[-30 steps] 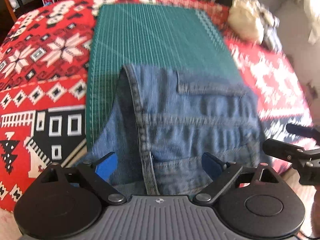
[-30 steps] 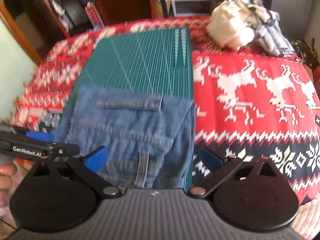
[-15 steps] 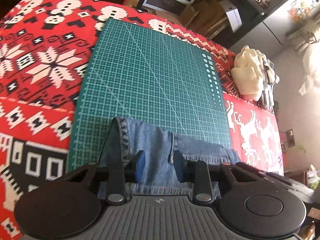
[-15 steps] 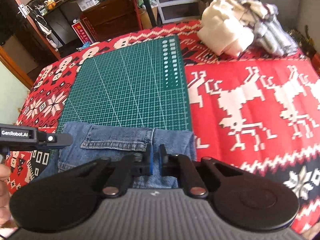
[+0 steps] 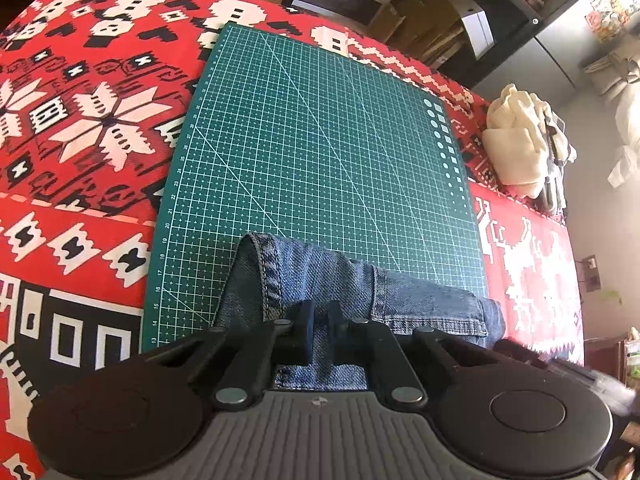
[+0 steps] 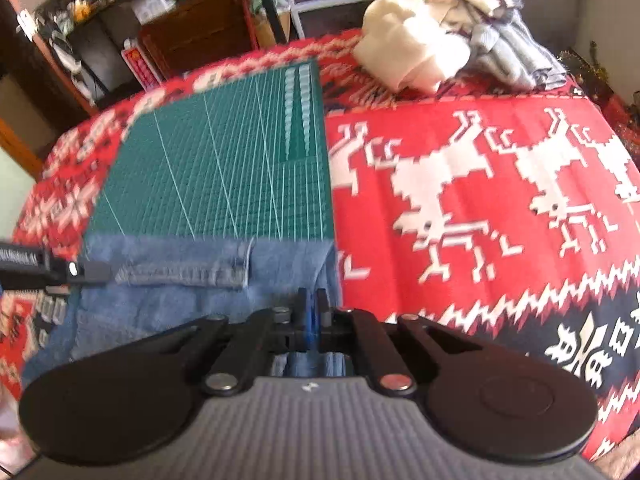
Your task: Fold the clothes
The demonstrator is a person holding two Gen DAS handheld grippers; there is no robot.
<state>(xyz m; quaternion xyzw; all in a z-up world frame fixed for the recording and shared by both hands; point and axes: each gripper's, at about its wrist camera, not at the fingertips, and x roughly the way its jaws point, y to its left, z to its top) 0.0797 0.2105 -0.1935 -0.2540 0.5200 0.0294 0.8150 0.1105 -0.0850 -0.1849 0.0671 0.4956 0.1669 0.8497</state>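
Both grippers were clamped on the denim garment (image 5: 400, 300). In the left wrist view the left gripper (image 5: 318, 322) had its two fingers drawn close together with a fold of blue denim pinched between them, near the thick stitched seam of the cloth. In the right wrist view the right gripper (image 6: 311, 312) was pressed shut on the right edge of the same garment (image 6: 192, 304), and only a thin blue strip showed between its fingers.

The garment lay at the near end of the green cutting mat (image 5: 320, 152), at about 6 o'clock on the mat, and the part toward 12 o'clock was bare grid. A pocket flap or band with double stitching ran across the denim toward 3 o'clock in the left view. The mat rested on a red patterned blanket (image 6: 460, 200) with white deer and snowflake figures, which covered the bench. At about 1 o'clock from the mat a pile of cream and grey clothes (image 6: 440, 48) sat on the blanket, well apart from the denim. The tip of the left gripper (image 6: 60, 268) entered the right wrist view at 9 o'clock, touching the garment's left side. This view was a little blurred.
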